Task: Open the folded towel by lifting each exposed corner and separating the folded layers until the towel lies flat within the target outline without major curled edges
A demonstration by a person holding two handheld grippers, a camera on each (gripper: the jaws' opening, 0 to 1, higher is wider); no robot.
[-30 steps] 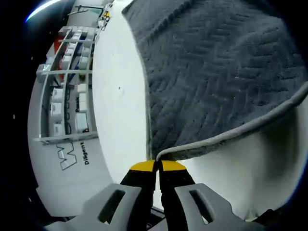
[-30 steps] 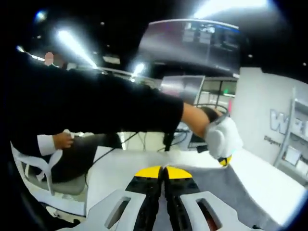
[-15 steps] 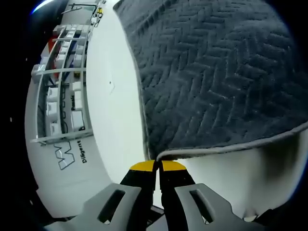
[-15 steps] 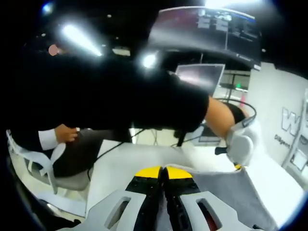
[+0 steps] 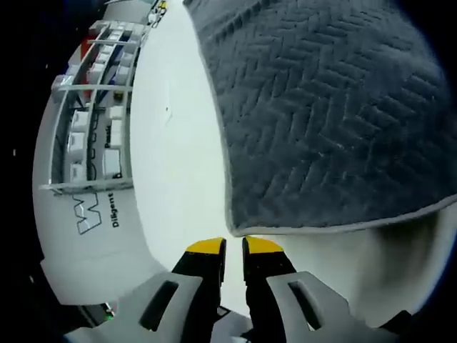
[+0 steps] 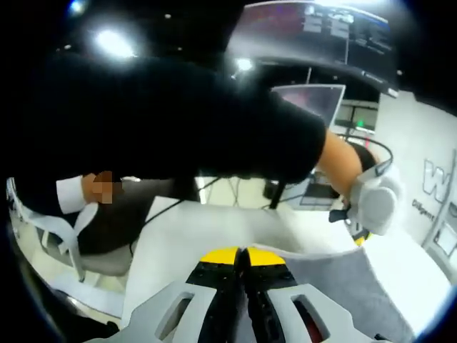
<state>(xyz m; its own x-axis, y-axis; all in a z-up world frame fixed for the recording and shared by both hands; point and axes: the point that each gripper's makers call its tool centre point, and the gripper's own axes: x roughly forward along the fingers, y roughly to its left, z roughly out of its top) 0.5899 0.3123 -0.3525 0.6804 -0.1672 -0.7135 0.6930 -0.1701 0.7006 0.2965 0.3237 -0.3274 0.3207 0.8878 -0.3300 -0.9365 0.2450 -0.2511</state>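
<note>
— Where's the towel (image 5: 328, 114)?
— Upper right of the left gripper view, on the white table (image 5: 178, 164). The left gripper (image 5: 234, 247) stands slightly parted, off its corner.
— The right gripper (image 6: 243, 256)?
— Pressed together, pinching the towel's edge, bottom centre.

Your left gripper view is bright and sharp; the tabletop (image 5: 178, 164) glares white. Your right gripper view is dim, blurred, with flaring ceiling lights (image 6: 114, 43).

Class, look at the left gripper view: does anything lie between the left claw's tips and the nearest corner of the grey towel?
Nothing visible does. The left claw, jaws slightly parted, sits just short of the grey herringbone-textured towel; only a bare strip of the white table separates them.
</note>
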